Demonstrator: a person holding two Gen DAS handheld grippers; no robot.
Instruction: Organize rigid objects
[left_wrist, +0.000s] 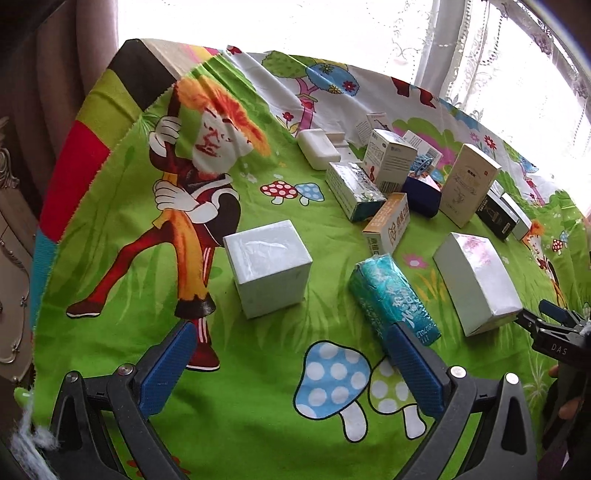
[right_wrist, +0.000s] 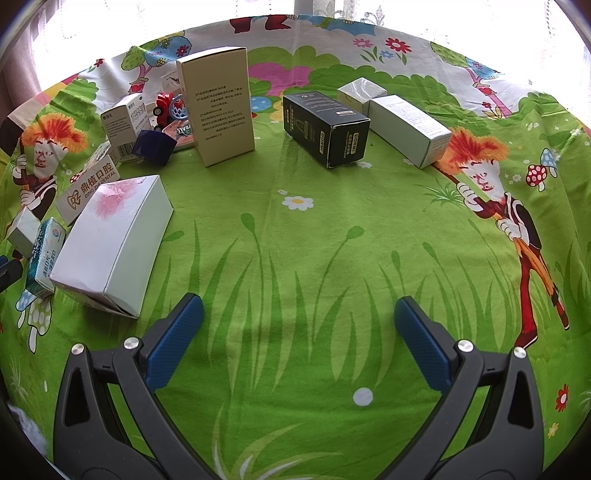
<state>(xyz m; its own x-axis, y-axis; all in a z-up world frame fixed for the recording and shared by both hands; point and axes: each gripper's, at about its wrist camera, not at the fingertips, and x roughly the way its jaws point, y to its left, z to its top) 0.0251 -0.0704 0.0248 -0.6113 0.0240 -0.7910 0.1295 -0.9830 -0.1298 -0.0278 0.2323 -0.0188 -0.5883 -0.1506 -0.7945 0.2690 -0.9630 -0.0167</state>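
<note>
My left gripper (left_wrist: 291, 363), low in its frame, has black plastic arms with triangular cut-outs, round silver screws at the joints and blue ribbed pads (left_wrist: 168, 363) on the fingers. My right gripper (right_wrist: 298, 338) is built the same: black frame, silver screws, blue textured pads (right_wrist: 176, 339). At the left view's right edge its black side bears white letters, "DAS".

Left wrist view: low over the cartoon cloth (left_wrist: 122, 206), facing forward-right past its own blue fingers (left_wrist: 168, 363) toward the window (left_wrist: 295, 22). White cube (left_wrist: 269, 266) and teal box (left_wrist: 393, 297) sit close. Right wrist view: similar height, facing the window, bare cloth nearest. Shared: pink-topped box (left_wrist: 478, 277) (right_wrist: 114, 240), teal box (right_wrist: 43, 258), tall cream box (left_wrist: 469, 184) (right_wrist: 219, 105), black box (left_wrist: 496, 216) (right_wrist: 325, 127).
</note>
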